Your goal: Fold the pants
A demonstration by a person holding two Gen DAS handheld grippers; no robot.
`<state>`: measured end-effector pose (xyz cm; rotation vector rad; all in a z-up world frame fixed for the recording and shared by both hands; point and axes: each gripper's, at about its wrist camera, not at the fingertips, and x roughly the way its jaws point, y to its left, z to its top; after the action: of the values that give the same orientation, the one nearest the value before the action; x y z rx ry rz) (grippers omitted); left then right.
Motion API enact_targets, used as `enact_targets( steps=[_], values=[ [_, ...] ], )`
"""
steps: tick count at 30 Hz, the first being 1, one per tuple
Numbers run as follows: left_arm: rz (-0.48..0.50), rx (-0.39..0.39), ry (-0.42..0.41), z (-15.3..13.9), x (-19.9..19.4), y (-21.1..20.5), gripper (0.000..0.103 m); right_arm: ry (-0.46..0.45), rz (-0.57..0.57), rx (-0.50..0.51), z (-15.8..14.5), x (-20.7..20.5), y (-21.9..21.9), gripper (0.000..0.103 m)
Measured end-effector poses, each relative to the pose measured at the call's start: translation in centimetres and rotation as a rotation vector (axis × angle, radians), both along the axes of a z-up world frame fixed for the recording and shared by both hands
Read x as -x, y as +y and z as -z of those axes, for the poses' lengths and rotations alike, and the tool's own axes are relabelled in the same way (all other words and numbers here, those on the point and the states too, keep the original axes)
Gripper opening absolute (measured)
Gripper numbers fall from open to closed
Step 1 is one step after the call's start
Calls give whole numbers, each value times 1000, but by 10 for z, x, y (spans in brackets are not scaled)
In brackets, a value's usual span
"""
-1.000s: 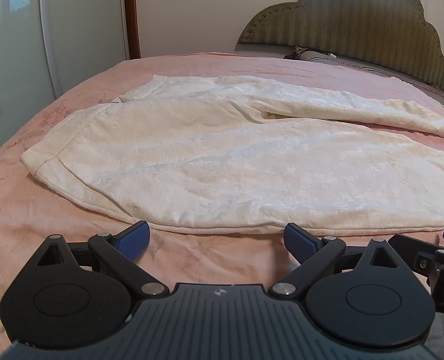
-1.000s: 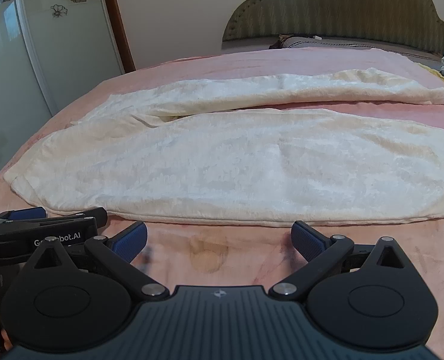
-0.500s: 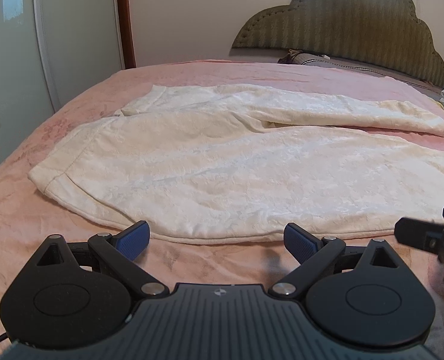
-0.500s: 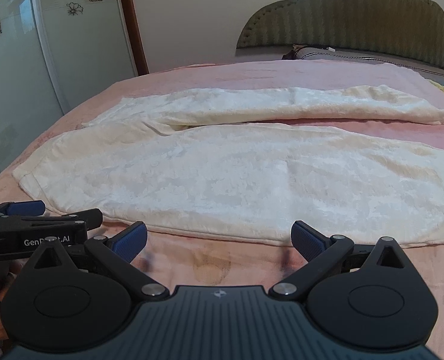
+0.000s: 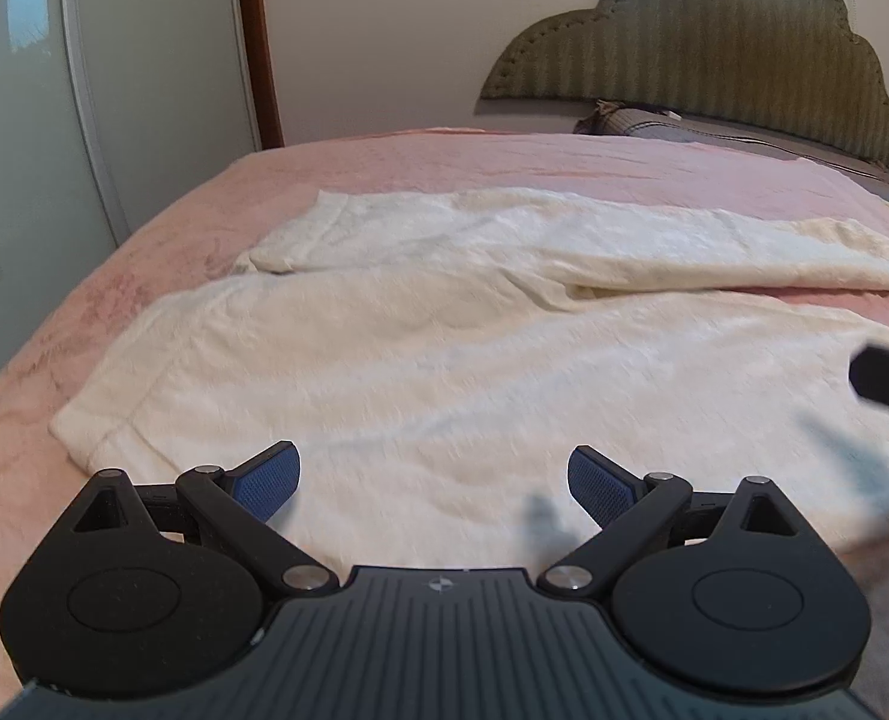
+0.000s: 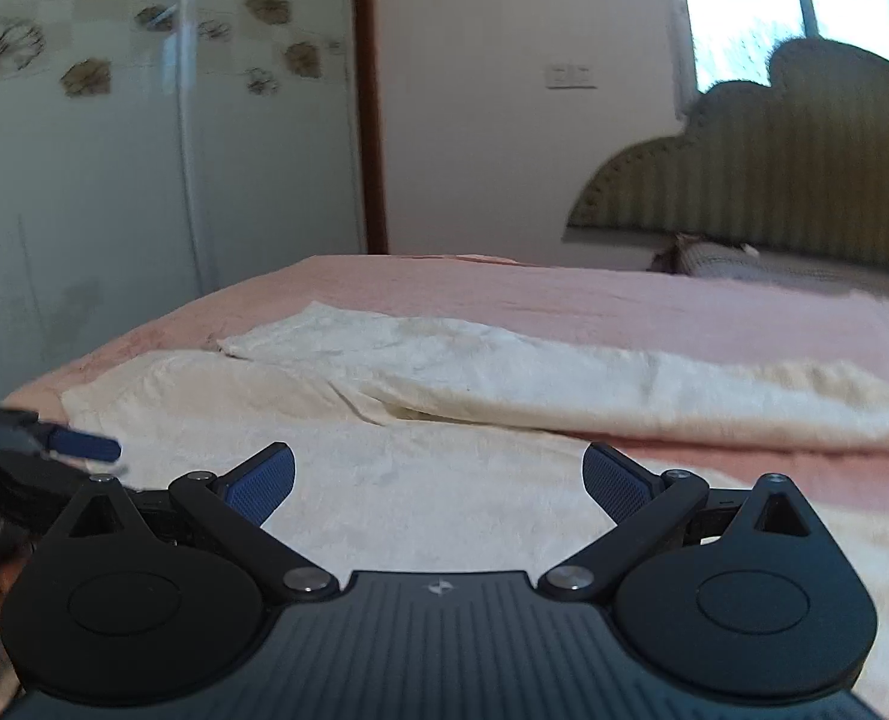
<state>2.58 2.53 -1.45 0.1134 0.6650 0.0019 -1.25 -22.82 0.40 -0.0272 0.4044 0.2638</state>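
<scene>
The cream pants (image 5: pixel 444 360) lie spread across the pink bed cover (image 5: pixel 504 162), waistband end at the left, the near leg running off to the right and the far leg (image 6: pixel 594 372) angled away toward the padded headboard (image 5: pixel 714 60). The left gripper (image 5: pixel 434 477) hangs over the near part of the garment with its jaws spread wide and nothing between them; the right gripper (image 6: pixel 438 477) is likewise wide and empty, over the near leg. The likely trouble from here is a poor pinch: the plush cloth lies flat on a soft cover, so jaws closing low may catch the bed cover along with the pants, or take only the top layer, and the fold then drags or skews. The two tools also sit close together, the right one showing at the right edge of the left view, so they may collide while reaching. Compared with a second ago, both grippers have moved forward from the bare cover in front of the near hem to above the cloth itself, and both views are now blurred with motion.
</scene>
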Motion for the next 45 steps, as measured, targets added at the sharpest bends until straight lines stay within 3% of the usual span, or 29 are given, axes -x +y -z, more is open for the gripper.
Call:
enact_targets(
  steps=[3,8,13,16,22,30,32,36,38,39,41,45],
  values=[
    [-37,-3,-8,-4,-22,3,98,4,-67,91,-6,-24,9,103],
    [-90,49,-26,-6,-62,14,99,75,-129,101,-15,-85,15,103],
    [-164,60,-61,-1,-95,25,100,98,-210,208,-9,-155,33,103],
    [-159,69,-60,5,-107,31,100,94,-259,250,-3,-201,40,103],
    [-126,52,-59,25,-111,33,103,165,-294,197,8,-301,45,103],
    [-116,-3,-27,36,-116,25,103,351,-342,58,36,-404,53,102],
    [-115,3,-24,36,-116,26,103,391,-366,56,44,-421,57,78],
    [-116,10,-19,37,-117,27,103,419,-430,83,49,-437,67,63],
    [-115,10,-19,37,-117,27,103,430,-475,78,47,-438,69,36],
    [-115,11,-19,37,-117,27,103,431,-500,77,45,-437,70,30],
    [-115,18,-20,38,-119,29,103,402,-519,136,42,-428,78,19],
    [-118,76,-45,34,-116,37,102,264,-501,272,34,-398,92,15]
  ],
)
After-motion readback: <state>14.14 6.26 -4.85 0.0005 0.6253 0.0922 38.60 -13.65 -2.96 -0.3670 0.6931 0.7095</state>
